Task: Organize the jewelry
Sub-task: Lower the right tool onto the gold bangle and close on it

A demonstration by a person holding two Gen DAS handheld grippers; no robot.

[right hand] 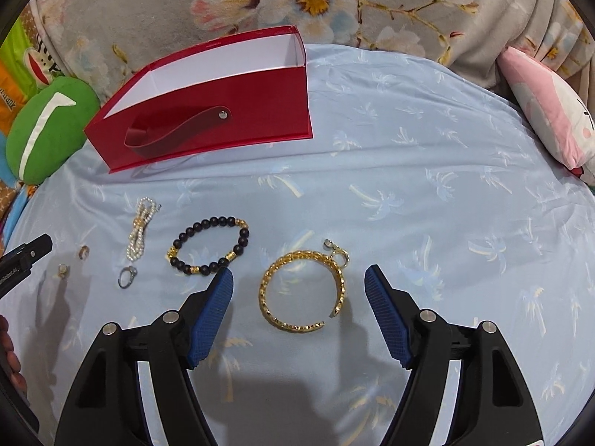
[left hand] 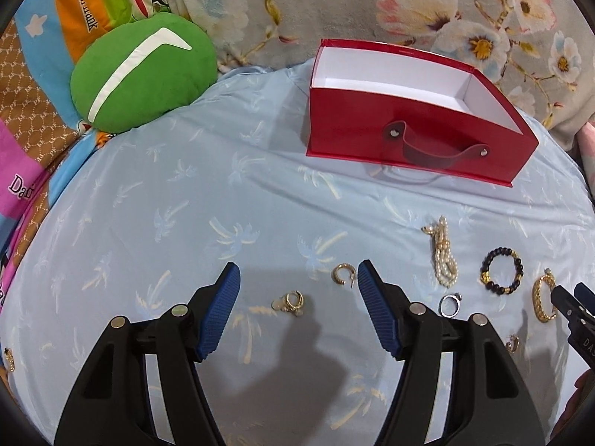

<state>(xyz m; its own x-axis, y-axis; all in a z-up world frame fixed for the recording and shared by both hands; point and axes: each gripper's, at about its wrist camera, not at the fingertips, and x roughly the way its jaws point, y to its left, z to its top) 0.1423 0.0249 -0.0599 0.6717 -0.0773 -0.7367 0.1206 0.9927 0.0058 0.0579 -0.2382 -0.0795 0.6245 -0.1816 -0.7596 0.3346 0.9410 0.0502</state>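
Jewelry lies scattered on a light blue sheet. My left gripper [left hand: 297, 278] is open above a small gold earring cluster [left hand: 292, 303], with a gold hoop earring [left hand: 342, 274] just inside its right finger. My right gripper [right hand: 299, 278] is open with a gold bangle [right hand: 305, 290] lying on the sheet between its fingers, untouched. A black and gold bead bracelet [right hand: 208, 245] lies by its left finger, a pearl strand [right hand: 140, 228] and a silver ring [right hand: 126, 277] further left. An open red box [left hand: 409, 126] with a white inside stands behind, empty as far as shown.
A green plush cushion [left hand: 141, 74] sits at the back left and a pink pillow [right hand: 550, 111] at the back right. A floral blanket [left hand: 372, 7] lines the far edge. One more small gold earring [left hand: 513, 343] lies near the silver ring, another small piece [left hand: 9, 358] at the far left.
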